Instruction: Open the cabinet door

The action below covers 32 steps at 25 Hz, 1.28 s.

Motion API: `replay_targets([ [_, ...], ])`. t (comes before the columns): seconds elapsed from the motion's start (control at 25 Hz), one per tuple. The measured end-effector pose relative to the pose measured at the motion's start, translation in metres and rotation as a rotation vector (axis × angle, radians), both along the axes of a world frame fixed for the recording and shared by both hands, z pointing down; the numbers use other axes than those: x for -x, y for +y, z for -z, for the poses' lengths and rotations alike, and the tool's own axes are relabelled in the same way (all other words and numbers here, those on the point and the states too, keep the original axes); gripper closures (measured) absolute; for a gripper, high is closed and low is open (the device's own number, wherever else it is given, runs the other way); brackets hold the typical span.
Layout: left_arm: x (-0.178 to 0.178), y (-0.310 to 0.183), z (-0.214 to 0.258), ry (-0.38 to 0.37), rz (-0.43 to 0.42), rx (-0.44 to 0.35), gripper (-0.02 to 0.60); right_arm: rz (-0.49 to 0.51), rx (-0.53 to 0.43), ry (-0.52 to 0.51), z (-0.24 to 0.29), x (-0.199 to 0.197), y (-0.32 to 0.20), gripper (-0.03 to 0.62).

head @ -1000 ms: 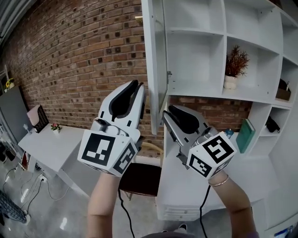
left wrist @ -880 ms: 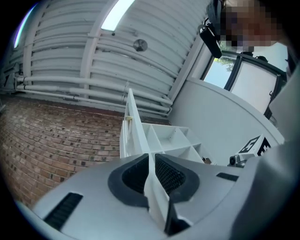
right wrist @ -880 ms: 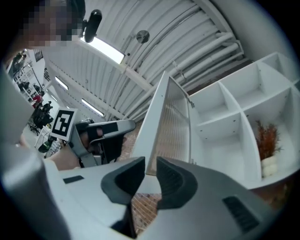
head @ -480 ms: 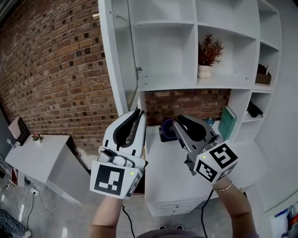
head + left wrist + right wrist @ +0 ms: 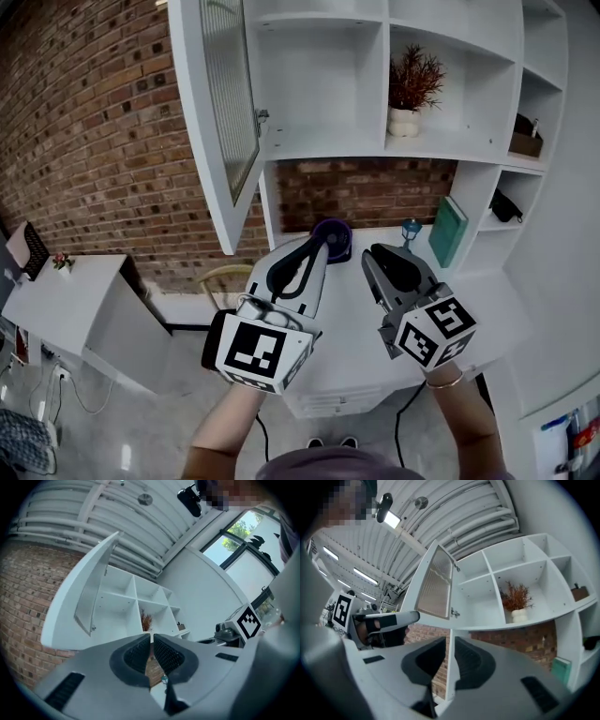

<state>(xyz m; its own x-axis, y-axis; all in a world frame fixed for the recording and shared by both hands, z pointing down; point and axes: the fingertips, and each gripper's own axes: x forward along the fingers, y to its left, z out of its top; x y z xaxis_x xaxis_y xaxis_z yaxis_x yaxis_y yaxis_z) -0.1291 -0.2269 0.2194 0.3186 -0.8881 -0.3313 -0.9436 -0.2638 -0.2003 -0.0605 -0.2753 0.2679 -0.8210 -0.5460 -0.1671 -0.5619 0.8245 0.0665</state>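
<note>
The white cabinet door [image 5: 211,112] with a ribbed glass panel stands swung out to the left, and the shelf compartment [image 5: 319,84] behind it is exposed. A small latch [image 5: 262,115] sits on the door's inner edge. My left gripper [image 5: 317,246] is below the door, apart from it. Its jaws are closing to a thin slit with nothing between them. My right gripper [image 5: 375,253] hangs beside it, open and empty. The door [image 5: 77,602] rises above the left gripper [image 5: 151,637] in the left gripper view. It also shows as the door [image 5: 433,585] above the right gripper [image 5: 451,641].
A potted plant [image 5: 410,94] stands on the shelf right of the open compartment. On the white counter [image 5: 487,300] are a purple object [image 5: 330,234], a small blue item [image 5: 411,228] and a green book [image 5: 448,230]. A chair [image 5: 225,281] and a white table [image 5: 66,300] stand left, by the brick wall.
Both grippers have sunk down and away from the door's edge, toward the counter. The left jaws have narrowed. The door stays swung open.
</note>
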Motion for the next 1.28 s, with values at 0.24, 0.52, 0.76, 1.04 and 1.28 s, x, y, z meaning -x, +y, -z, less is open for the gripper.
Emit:
replay_targets([
  [0.24, -0.016, -0.036, -0.051, 0.099, -0.062, 0.148, 0.565, -0.073, 0.069, -0.003, -0.029, -0.035, -0.014, 0.540],
  [0.52, -0.025, -0.062, -0.104, 0.157, -0.065, 0.277, 0.572, -0.135, 0.137, 0.006, -0.059, -0.068, -0.025, 0.546],
  [0.76, -0.022, -0.071, -0.147, 0.173, -0.032, 0.358, 0.580, -0.187, 0.193, 0.011, -0.088, -0.090, -0.029, 0.569],
  [1.04, -0.008, -0.073, -0.182, 0.168, 0.015, 0.413, 0.580, -0.237, 0.242, 0.034, -0.114, -0.103, -0.032, 0.591],
  [1.28, 0.003, -0.068, -0.213, 0.182, 0.040, 0.464, 0.580, -0.263, 0.301, 0.037, -0.140, -0.113, -0.029, 0.591],
])
